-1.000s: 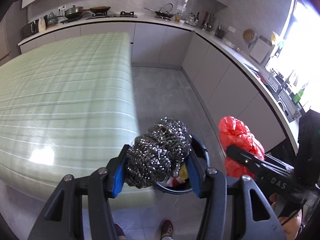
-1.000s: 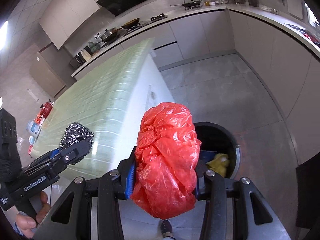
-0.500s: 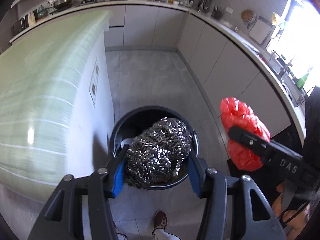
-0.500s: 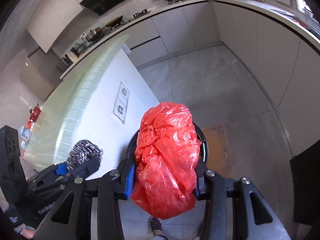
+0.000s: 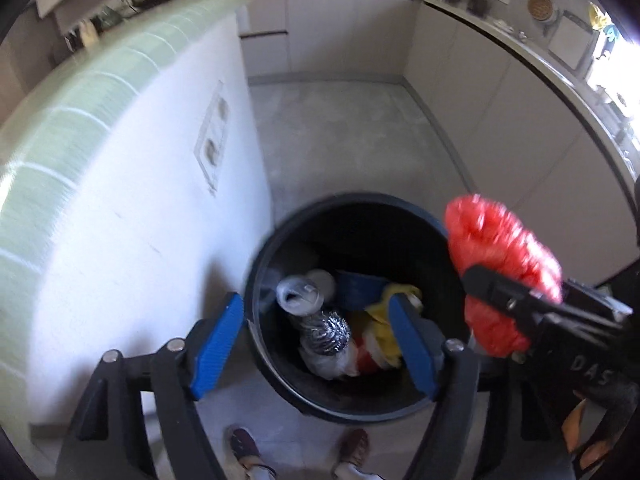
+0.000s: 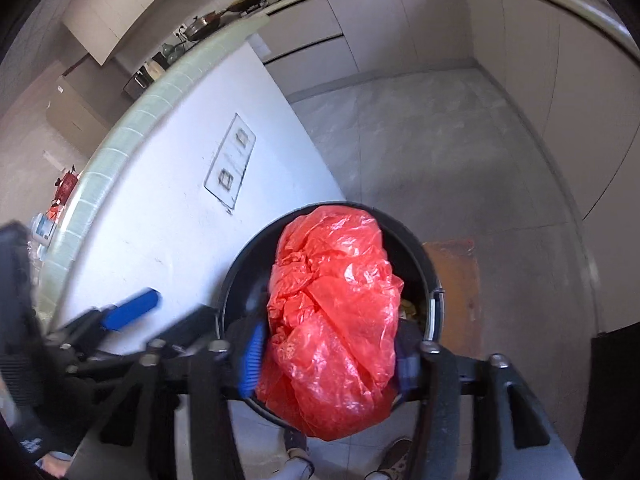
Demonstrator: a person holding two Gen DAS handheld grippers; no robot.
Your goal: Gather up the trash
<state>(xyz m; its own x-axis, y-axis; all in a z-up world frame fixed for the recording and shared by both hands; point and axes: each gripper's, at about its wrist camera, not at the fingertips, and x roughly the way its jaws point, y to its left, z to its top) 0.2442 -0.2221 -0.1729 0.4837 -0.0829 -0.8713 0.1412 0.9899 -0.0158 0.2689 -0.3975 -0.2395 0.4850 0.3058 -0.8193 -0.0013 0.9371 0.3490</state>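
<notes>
A round black trash bin (image 5: 280, 248) stands on the floor beside the white island. My left gripper (image 5: 316, 344) is open and empty above the bin. The steel wool scourer (image 5: 330, 330) lies inside the bin among a clear plastic bottle (image 5: 298, 298) and yellow and red scraps. My right gripper (image 6: 328, 352) is shut on a crumpled red plastic bag (image 6: 332, 316) and holds it over the bin (image 6: 424, 256). The bag also shows in the left wrist view (image 5: 500, 260) at the bin's right rim.
The white island wall (image 5: 140, 220) with two sockets rises at the left, with a green-tiled top (image 5: 60, 120). Grey cabinets (image 5: 500, 120) run along the right. A brown mat (image 6: 456, 300) lies right of the bin. The person's shoes (image 5: 244, 444) are below the grippers.
My left gripper opened and the steel wool scourer dropped into the bin. Both grippers have moved closer over the bin. The right gripper still holds the red bag.
</notes>
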